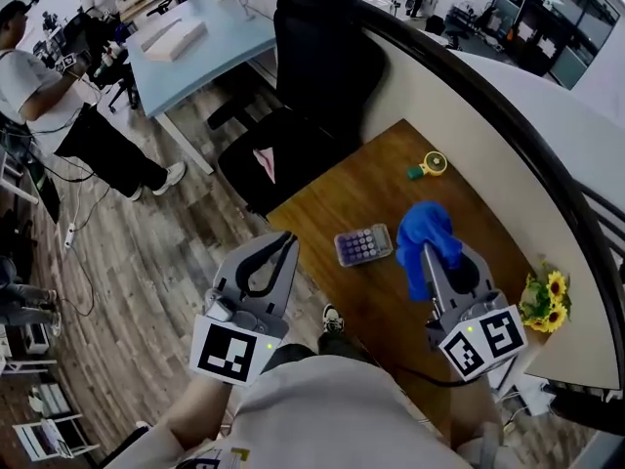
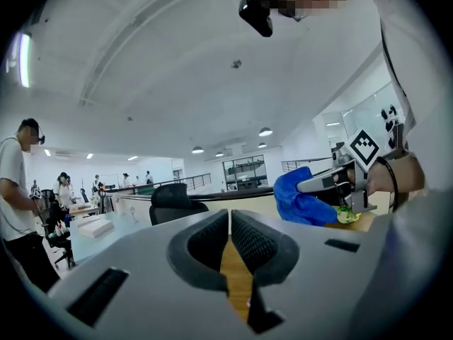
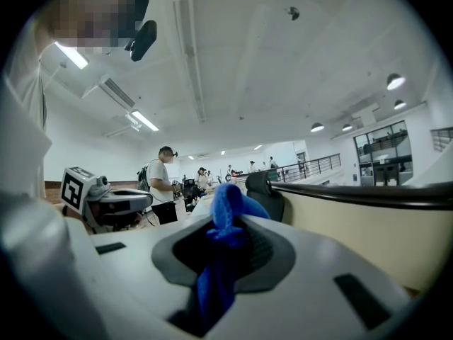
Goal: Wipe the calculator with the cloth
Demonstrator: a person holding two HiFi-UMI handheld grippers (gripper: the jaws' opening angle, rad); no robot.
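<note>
Here, above desk (image 1: 322, 203), pinching cloth (image 1: 427, 231) in right gripper (image 1: 427, 250); left gripper (image 1: 290, 238) pressed together, empty.
Probably soft, light, limp: fine bunched as is, loose end for wiping. Calculator (image 1: 362, 246) flat on desk just beside cloth; likely light, slidable, so steady by edge.
</note>
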